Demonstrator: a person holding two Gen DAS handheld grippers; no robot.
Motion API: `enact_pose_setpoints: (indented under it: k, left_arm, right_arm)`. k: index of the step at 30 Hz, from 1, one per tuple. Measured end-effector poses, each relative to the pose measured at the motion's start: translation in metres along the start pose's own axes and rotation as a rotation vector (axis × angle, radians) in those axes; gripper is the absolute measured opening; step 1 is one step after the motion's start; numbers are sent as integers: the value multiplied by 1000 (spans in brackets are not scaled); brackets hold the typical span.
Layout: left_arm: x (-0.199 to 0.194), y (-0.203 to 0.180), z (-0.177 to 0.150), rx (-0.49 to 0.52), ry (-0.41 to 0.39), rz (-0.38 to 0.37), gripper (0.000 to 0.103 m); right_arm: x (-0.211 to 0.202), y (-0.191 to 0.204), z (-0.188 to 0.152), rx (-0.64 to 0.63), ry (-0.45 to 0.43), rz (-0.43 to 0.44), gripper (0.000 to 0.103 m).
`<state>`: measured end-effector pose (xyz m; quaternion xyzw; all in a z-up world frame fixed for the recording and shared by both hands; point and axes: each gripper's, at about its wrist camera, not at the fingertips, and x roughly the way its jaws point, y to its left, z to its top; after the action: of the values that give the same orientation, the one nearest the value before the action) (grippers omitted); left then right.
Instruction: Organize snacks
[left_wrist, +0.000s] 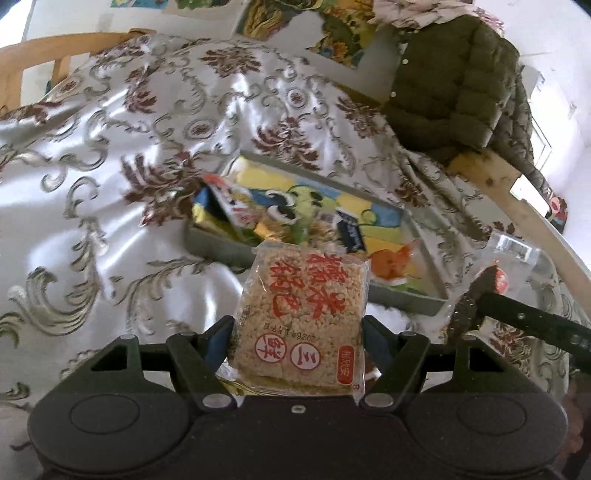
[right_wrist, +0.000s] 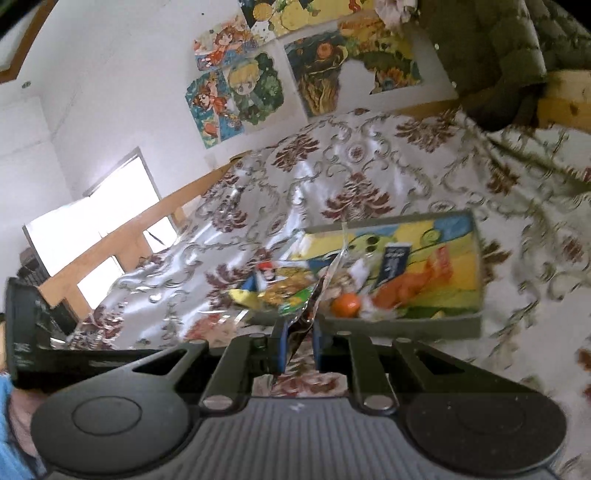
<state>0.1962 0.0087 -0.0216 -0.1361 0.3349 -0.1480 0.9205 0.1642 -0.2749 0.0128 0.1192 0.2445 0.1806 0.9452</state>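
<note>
The rice cracker pack (left_wrist: 301, 321) sits right in front of the left wrist camera, squeezed between the jaws of the left gripper (left_wrist: 298, 345). The jaws stand wide because the pack is wide, and their blue pads press on its two sides. The pack is nearly square, and its far end points away from the jaws toward the tray (left_wrist: 402, 297).

The tray rests on the flowery bed cover (left_wrist: 110, 155), just past the pack and a bit to the right. It already holds other snacks, with a bare spot near its far right corner.

The right gripper (right_wrist: 298, 345) has its jaws almost shut on the edge of a clear shiny wrapper (right_wrist: 325, 284). The wrapper sticks out forward and up from the jaws. The tray (right_wrist: 406, 326) is right ahead of these jaws too, with an orange round snack (right_wrist: 346, 305) close to its near wall.

Both hands look close to the tray. I think each one needs to go forward over the near wall before letting go.
</note>
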Motion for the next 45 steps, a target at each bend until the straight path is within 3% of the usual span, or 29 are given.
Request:
enact_pose_setpoints:
  k: [7,13,17,28,45]
  left_arm:
    - [33,-36,23,23,-14,-26,75]
    - [68,-70,49,38,-55,-41,75]
    - [94,-85,60,46,-50,-42,75]
    - [153,-105,56,70,38,14,75]
    - [184,-121,59,174,74,79,76]
  right_arm:
    - [20,-50,8,127,-76,-40,15]
    - [36,-79,12,119,-128,-133,15]
    - [47,-93,15,116,-122,-179,16]
    - [85,-102,15,72,-56,-186,15]
    - [89,-112,16,117,-4,-210,28]
